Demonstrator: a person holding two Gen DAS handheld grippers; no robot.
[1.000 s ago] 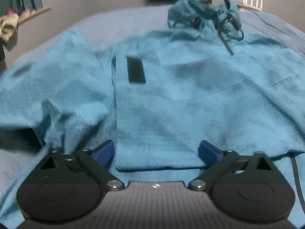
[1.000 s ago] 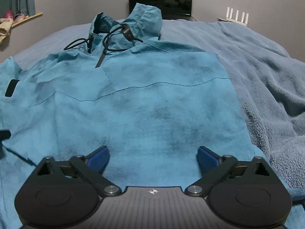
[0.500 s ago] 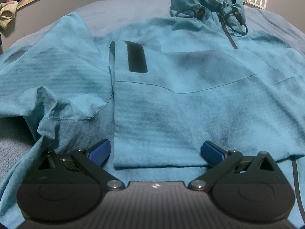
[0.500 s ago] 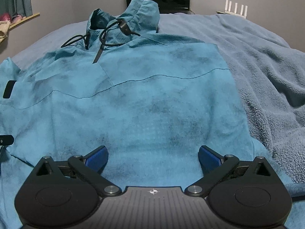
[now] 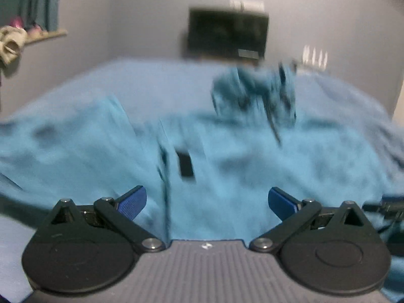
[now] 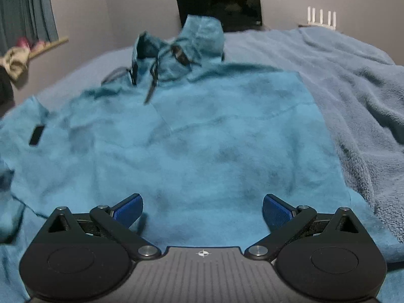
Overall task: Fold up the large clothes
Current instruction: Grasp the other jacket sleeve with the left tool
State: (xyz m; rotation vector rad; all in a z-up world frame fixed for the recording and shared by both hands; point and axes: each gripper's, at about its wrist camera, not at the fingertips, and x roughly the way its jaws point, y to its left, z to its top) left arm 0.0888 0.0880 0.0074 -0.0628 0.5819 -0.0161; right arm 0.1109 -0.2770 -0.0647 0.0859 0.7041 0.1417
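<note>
A large teal hooded jacket (image 6: 214,136) lies spread on the bed, hood (image 6: 192,40) with black drawcords at the far end. It also shows, blurred, in the left wrist view (image 5: 240,166), with a black patch (image 5: 185,166) on its left part and a sleeve (image 5: 65,149) spread to the left. My left gripper (image 5: 207,202) is open and empty, low over the jacket's near hem. My right gripper (image 6: 202,209) is open and empty over the hem on the right half.
A blue fleece blanket (image 6: 358,96) covers the bed, bare to the right of the jacket. A black screen (image 6: 219,2) stands against the far wall, with a white router (image 6: 322,16) beside it. A shelf with small items (image 6: 32,48) hangs at the left wall.
Both grippers have tilted up and drawn back, so more wall shows. The left view is now motion-blurred. Both stay open. The jacket has not visibly moved.
</note>
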